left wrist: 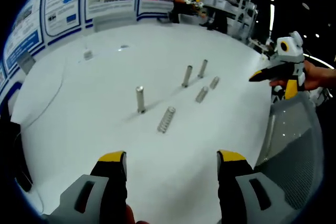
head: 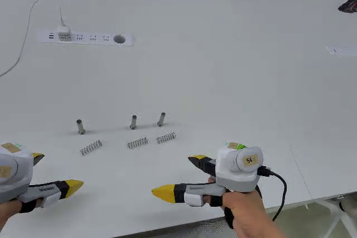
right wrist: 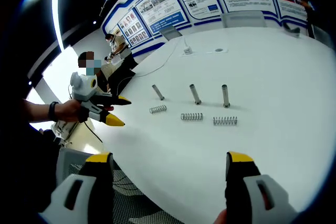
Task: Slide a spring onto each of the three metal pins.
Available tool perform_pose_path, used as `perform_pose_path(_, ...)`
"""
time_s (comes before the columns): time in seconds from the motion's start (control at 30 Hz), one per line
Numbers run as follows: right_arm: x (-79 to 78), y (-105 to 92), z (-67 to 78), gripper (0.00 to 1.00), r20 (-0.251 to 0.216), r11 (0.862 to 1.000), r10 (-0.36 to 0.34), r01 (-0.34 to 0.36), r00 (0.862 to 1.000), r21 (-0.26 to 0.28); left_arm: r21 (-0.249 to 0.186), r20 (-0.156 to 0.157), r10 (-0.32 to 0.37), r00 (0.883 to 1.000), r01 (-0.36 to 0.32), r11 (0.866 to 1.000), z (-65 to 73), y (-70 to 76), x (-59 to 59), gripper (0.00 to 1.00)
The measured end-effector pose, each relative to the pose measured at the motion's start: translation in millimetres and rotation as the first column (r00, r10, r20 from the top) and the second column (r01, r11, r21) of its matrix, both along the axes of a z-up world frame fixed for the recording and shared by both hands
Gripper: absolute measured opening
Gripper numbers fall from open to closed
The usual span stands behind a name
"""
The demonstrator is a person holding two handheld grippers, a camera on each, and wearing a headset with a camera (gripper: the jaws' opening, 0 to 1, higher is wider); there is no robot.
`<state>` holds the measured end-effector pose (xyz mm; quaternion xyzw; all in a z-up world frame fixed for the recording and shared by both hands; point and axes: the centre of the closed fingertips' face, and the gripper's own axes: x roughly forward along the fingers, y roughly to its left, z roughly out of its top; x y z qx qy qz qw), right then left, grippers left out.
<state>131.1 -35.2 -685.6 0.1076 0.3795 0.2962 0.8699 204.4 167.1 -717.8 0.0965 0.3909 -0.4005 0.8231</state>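
A: Where are the springs (head: 137,142)?
B: All 3 lie flat ahead of both jaw pairs, each just short of an upright pin (head: 133,122). None is threaded on yet.
A: Jaws?
B: The left gripper (head: 56,172) and right gripper (head: 175,176) both gape wide, empty.
A: Handling?
B: Light and squashy, and they probably roll. I'd pinch one gently at mid-coil.

Right white-and-grey handheld gripper (head: 177,176): black jaws, yellow tips, tan numbered sticker (head: 250,160), black rear cable (head: 279,185). Left white-and-grey handheld gripper (head: 56,170): same jaws. Dark wristband (right wrist: 52,110) on left wrist.
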Motion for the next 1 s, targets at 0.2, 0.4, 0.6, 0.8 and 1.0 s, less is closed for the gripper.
perform_pose_path(0.2,-0.9,-1.2,1.3,0.9,-0.001,1.0,-0.005,0.005,1.0,0.0,0.002,-0.006,-0.028,1.0,0.028,1.0,-1.9,-9.0,1.7,0.72)
perform_pose_path(0.4,-1.1,-2.4,1.9,0.9,0.001,1.0,-0.007,0.007,1.0,-0.001,0.001,-0.004,-0.053,0.999,0.053,0.999,-1.8,-18.1,5.5,0.71)
perform_pose_path(0.6,-2.0,-3.6,0.0,0.9,-0.003,1.0,-0.009,0.009,1.0,0.001,0.0,-0.002,-0.072,0.997,0.072,0.997,-4.4,-26.2,11.8,0.68)
perform_pose_path(0.8,-2.2,-3.0,-0.2,0.9,-0.004,1.0,-0.01,0.01,1.0,0.006,0.002,-0.015,-0.074,0.997,0.074,0.997,-11.4,-35.4,16.8,0.66)
perform_pose_path(1.0,-1.5,-2.0,0.9,0.9,-0.001,1.0,-0.013,0.013,1.0,0.009,-0.004,-0.015,-0.077,0.997,0.077,0.997,-14.0,-41.8,21.9,0.63)
